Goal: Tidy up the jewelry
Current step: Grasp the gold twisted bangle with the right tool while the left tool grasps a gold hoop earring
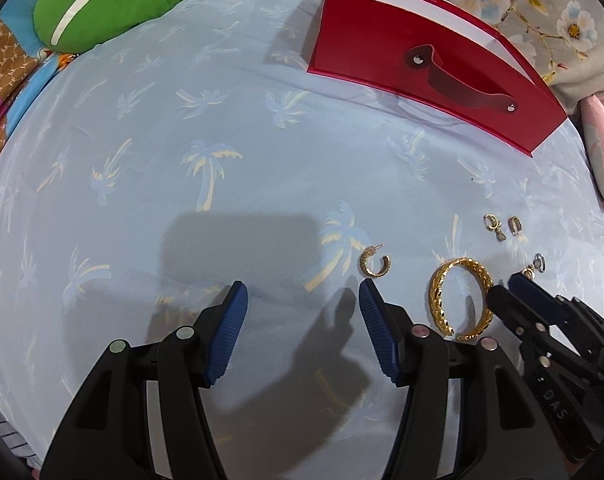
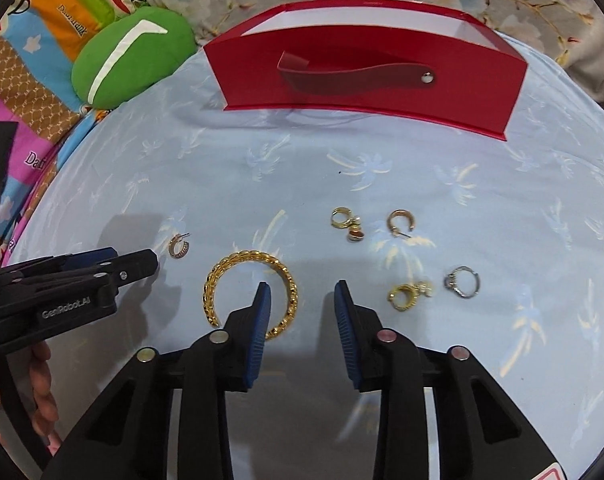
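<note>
Right wrist view, items as I see them. My right gripper [image 2: 302, 292]: jaws apart, nothing pressed between the pads; the rim of the gold bangle [image 2: 250, 294] sits between them, with the left pad inside its loop. Bangle: open cuff, braided, lying flat on the pale blue palm-print sheet [image 2: 502, 200]. Just right of the jaws: a gold hoop earring [image 2: 406, 295] and a silver ring [image 2: 462, 282]. Farther back: a gold earring with a drop [image 2: 346, 222] and a plain gold hoop [image 2: 398, 222]. Red box [image 2: 366, 80], strap handle on its front, stands well behind the lot.

Left wrist view. My left gripper [image 1: 302, 300]: jaws apart, empty, over bare sheet; a small gold hoop [image 1: 374, 264] lies just ahead of its right fingertip (not touching). Green cushion [image 1: 109, 0] at the far left edge.
</note>
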The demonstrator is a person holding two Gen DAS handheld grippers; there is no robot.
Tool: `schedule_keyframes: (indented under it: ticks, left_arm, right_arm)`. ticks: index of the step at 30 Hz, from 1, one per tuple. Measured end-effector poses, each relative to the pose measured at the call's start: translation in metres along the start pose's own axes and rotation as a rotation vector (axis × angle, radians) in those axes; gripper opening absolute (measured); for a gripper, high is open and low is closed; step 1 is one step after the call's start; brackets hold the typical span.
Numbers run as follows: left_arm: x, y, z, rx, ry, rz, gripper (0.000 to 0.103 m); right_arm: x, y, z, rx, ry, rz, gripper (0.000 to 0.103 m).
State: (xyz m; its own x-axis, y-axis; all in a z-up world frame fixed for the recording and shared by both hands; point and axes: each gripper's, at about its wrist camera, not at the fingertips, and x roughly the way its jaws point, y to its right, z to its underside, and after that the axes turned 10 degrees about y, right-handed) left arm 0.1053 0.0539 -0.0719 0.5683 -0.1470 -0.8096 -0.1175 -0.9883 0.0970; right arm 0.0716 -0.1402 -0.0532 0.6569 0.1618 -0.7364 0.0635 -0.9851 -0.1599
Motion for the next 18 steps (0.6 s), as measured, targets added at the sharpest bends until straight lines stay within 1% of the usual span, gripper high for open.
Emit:
schedule_keyframes:
  ticks: [2,4,5,6,12,15,18]
  left_arm:
    - [0.000,0.000,0.000,-0.001,0.000,0.008,0.056]
    - [-0.001,0.002,0.000,0.002,0.000,0.015,0.056]
    - [-0.001,0.002,0.000,0.003,0.000,0.018,0.056]
    - [-0.001,0.004,0.000,0.005,-0.002,0.021,0.056]
    - [0.000,0.013,0.000,0.018,-0.008,0.039,0.056]
    - [0.002,0.019,0.000,0.027,-0.010,0.046,0.056]
    - [0.006,0.026,-0.001,0.041,-0.006,0.039,0.056]
  right_arm:
    - [0.005,-0.003,0.001,-0.013,-0.013,0.001,0.017]
    - [0.007,-0.003,0.003,-0.024,-0.010,0.010,0.013]
    - [0.007,-0.003,0.004,-0.027,-0.009,0.014,0.006]
    - [0.006,-0.001,0.004,-0.027,-0.009,0.016,0.004]
    - [-0.010,0.019,0.013,0.020,-0.004,0.028,0.003]
    - [-0.026,0.037,0.021,0.060,0.002,0.056,0.003]
    - [-0.039,0.051,0.026,0.090,0.008,0.079,0.003]
